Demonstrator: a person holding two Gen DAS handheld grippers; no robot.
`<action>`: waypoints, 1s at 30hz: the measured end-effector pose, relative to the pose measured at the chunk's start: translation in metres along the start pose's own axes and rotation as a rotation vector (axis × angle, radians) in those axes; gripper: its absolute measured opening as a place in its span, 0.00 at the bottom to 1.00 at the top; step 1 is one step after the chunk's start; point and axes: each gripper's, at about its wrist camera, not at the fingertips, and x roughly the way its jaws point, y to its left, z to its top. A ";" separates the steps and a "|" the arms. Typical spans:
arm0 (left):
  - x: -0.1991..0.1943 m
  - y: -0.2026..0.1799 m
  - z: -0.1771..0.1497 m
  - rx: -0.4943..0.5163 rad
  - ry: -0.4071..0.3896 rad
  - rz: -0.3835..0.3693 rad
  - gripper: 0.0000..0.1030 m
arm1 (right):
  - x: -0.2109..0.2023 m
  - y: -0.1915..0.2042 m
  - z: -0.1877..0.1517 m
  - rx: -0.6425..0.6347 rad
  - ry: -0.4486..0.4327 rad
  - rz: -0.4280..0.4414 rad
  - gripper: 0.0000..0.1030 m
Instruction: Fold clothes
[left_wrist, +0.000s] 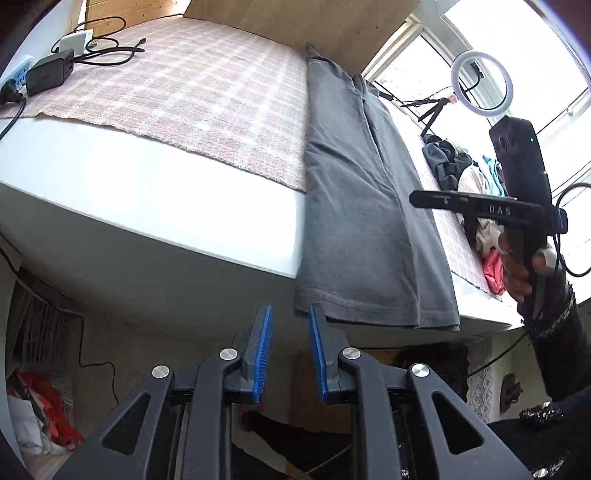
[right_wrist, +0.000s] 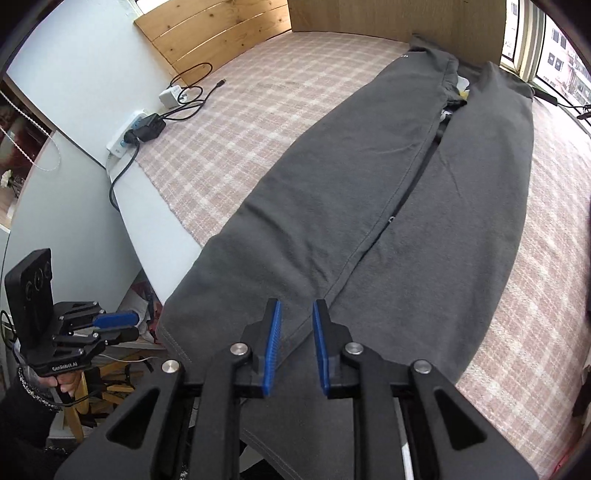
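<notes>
A bed (right_wrist: 236, 122) with a pink plaid cover fills the space ahead of both hand-held grippers. Dark grey trousers (right_wrist: 369, 206) lie flat along it, legs side by side, the cuffs hanging over the near edge and the waist at the far end.

The right hand-held gripper (right_wrist: 296, 325) hangs just above the cuff end, over the seam where the two legs meet; its blue pads stand a narrow gap apart with nothing pinched between them. The left hand-held gripper (left_wrist: 290, 325) sits off the bed edge, just left of the left leg's hem; its jaws are likewise slightly parted and empty, though the hem may brush its right pad, which is hard to tell from this angle.

Far to the left of both, a power strip (right_wrist: 123, 136) with a black charger (right_wrist: 149, 127) and cables rests on the bed. A ring light (left_wrist: 482, 85) stands by the window beyond the right hand-held gripper.
</notes>
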 end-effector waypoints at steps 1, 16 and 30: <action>0.007 0.001 0.004 -0.002 0.023 -0.010 0.24 | 0.008 0.007 -0.002 -0.014 0.018 -0.006 0.17; 0.030 -0.003 0.024 0.015 0.163 -0.091 0.43 | -0.052 -0.029 -0.109 0.354 -0.110 -0.212 0.53; 0.047 -0.009 0.028 0.089 0.313 -0.126 0.21 | -0.033 -0.006 -0.145 0.388 -0.110 -0.233 0.51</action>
